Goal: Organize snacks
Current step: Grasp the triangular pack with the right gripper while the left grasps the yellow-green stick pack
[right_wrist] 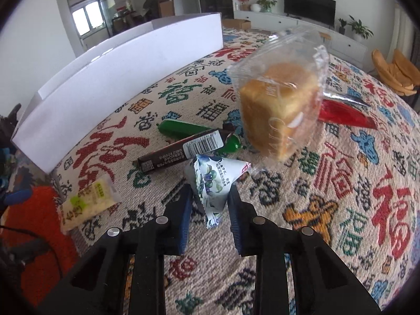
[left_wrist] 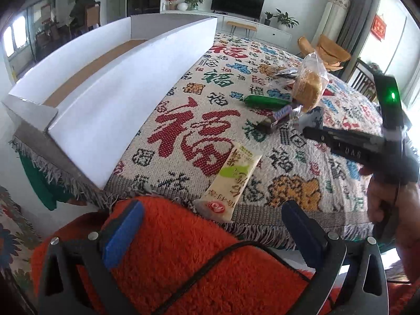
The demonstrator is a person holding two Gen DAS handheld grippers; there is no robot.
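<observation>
My right gripper (right_wrist: 210, 199) is shut on a small blue-and-white blueberry packet (right_wrist: 212, 181) and holds it above the patterned tablecloth (right_wrist: 341, 183). Beyond it lie a brown chocolate bar (right_wrist: 181, 152), a green sausage stick (right_wrist: 183, 128), a bagged bread loaf (right_wrist: 281, 107) and a red packet (right_wrist: 344, 115). A pale yellow-green snack packet (left_wrist: 231, 178) lies near the table's front edge, just ahead of my open, empty left gripper (left_wrist: 210, 223). The white box (left_wrist: 113, 84) stands at the left. In the left wrist view the right gripper (left_wrist: 312, 128) hovers over the snack pile.
An orange fuzzy seat (left_wrist: 170, 262) sits below the left gripper, in front of the fringed table edge. Beyond the table are a TV (left_wrist: 237, 2), plants and orange chairs (left_wrist: 330, 50).
</observation>
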